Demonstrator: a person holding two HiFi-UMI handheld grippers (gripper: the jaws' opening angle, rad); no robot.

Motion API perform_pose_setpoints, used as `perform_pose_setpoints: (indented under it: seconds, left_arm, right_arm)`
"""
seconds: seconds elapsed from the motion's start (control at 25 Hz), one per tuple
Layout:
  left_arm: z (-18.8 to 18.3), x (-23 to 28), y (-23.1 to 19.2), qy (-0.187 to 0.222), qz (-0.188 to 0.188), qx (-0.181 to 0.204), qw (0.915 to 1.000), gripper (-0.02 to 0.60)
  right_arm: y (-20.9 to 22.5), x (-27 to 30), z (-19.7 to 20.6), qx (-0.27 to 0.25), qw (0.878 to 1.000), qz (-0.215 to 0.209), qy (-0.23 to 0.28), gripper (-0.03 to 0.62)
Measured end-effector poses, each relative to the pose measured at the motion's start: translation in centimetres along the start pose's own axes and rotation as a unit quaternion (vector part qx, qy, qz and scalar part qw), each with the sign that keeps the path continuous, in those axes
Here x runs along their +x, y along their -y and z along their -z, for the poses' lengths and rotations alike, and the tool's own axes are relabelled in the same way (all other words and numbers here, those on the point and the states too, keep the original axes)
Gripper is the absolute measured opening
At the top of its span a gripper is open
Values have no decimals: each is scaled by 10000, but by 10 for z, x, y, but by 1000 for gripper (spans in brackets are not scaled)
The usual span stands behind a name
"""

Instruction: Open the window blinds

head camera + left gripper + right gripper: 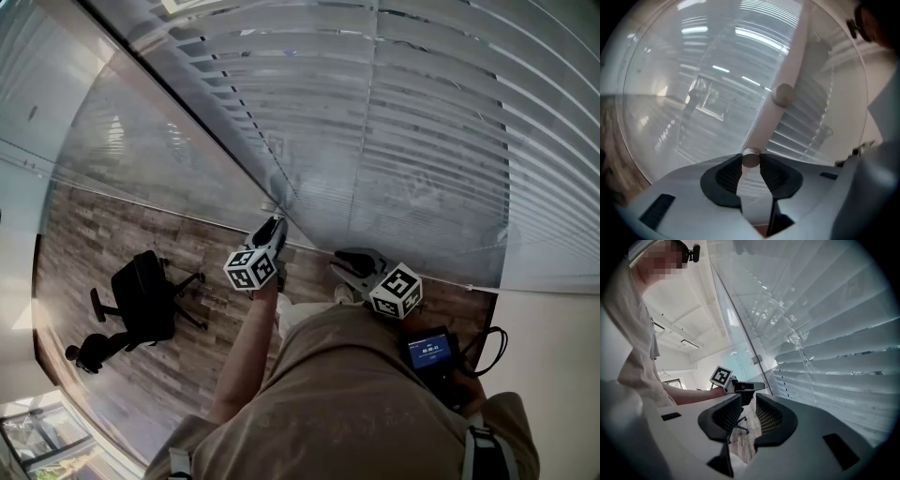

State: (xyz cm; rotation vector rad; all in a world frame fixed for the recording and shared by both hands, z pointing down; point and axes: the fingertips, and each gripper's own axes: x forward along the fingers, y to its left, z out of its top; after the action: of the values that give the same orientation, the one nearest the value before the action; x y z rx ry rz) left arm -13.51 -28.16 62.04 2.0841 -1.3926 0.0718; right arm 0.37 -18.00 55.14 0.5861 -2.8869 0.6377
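Nearest, across the bottom of the head view: beige shirt of the person, with a bare forearm reaching up from it toward the middle of the frame.

At the end of that forearm, just left of centre: left gripper, marker cube turned to the camera. In the left gripper view, low centre: left gripper closed on the grey lower end of the tilt wand, both dark pads pressing on it. From there, wand running as a white rod up and to the right, to the top of the frame, with a round knob about halfway along.

Right of centre in the head view: right gripper, lower than the left one, apart from the blinds. In the right gripper view, low centre: right gripper with jaws narrowly apart, holding nothing, only wooden floor visible through the gap. Left of centre in that view, the left gripper seen from the side, close to the edge of the blinds.

Window blinds over the whole upper right of the head view, slats lying close together, also over the right half of the right gripper view.

Upper left of the head view: glass partition. Below it, wooden floor and a black office chair. Lower right: small device with blue screen.
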Motion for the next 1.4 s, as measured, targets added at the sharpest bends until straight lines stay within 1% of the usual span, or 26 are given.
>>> perform_pose_setpoints:
  seconds: [0.04,0.08,0.12,0.16,0.24,0.32,0.36,0.52,0.56,0.6,0.64,0.68,0.76,0.8,0.84,0.88,0.92,0.96,1.0,1.04,1.08,1.16,1.28,1.32,1.36,1.4]
  left_arm:
    - [0,0,-2,82,223,-652,9976,133]
    - [0,0,-3,215,511,-1463,9877,133]
    - [0,0,-4,372,823,-2299,9690,133]
    - [0,0,-4,527,1119,-3079,9434,133]
    - [2,0,-6,784,1588,-4371,8818,132]
    - [5,0,-9,972,1905,-5264,8229,133]
    - [6,1,-11,1031,2011,-5540,8013,133]
    - [8,2,-12,1096,2236,-6154,7479,133]
    - [8,2,-12,1091,2250,-6194,7442,133]
    - [7,2,-12,1072,2224,-6129,7506,133]
    - [6,1,-11,1037,2155,-5934,7685,133]
    - [3,0,-10,978,2049,-5581,7981,133]
    - [-1,0,-6,734,1691,-4347,8815,133]
    - [-2,0,-6,542,1409,-3514,9240,133]
    - [-2,0,-6,324,1074,-2597,9592,133]
    - [-2,0,-5,106,718,-1646,9837,133]
    - [-2,1,-3,-88,365,-713,9967,133]
    - [-1,1,0,-244,17,169,9996,133]
    - [-1,1,2,-365,-340,995,9938,133]
    - [0,1,4,-467,-716,1784,9802,133]
    - [2,1,4,-567,-1105,2551,9589,133]
    - [6,3,6,-737,-1830,3986,8957,133]
    - [8,4,7,-851,-2539,5596,7843,133]
    - [8,3,6,-869,-2640,5859,7612,133]
    - [8,3,6,-874,-2637,5951,7541,135]
    - [9,3,6,-870,-2521,5875,7640,135]
  right_arm:
    - [0,0,0,-1,10000,2,3,103]
    - [1,0,0,-2,10000,4,7,103]
    - [1,0,0,-5,10000,5,10,103]
    - [0,0,0,-10,10000,5,12,103]
    - [0,0,0,-18,10000,-3,17,103]
    - [-1,0,1,-21,10000,-17,12,103]
    - [-1,0,2,-24,10000,-25,7,103]
    - [-4,0,1,-36,10000,-68,-15,103]
    - [-5,0,0,-36,10000,-73,-23,103]
    - [-5,1,0,-36,10000,-79,-32,103]
    - [-6,1,0,-37,9999,-86,-40,103]
    - [-6,1,0,-38,9999,-90,-46,103]
    - [-6,1,2,-37,9999,-92,-50,103]
    - [-5,1,2,-33,9999,-92,-49,103]
    - [-5,1,3,-28,9999,-92,-47,103]
    - [-5,1,3,-25,9999,-90,-46,103]
    - [-5,1,4,-25,9999,-87,-48,103]
    - [-4,1,4,-27,9999,-84,-51,103]
    - [-4,1,4,-30,9999,-82,-52,103]
    - [-4,1,4,-33,9999,-80,-51,103]
    - [-4,1,3,-34,10000,-76,-48,103]
    - [-3,1,3,-23,10000,-63,-34,103]
    - [-1,1,3,-4,10000,-28,-20,103]
    - [0,0,3,-4,10000,-15,-17,103]
    - [1,0,3,-3,10000,-1,-13,103]
    - [2,-1,3,1,10000,10,-8,103]
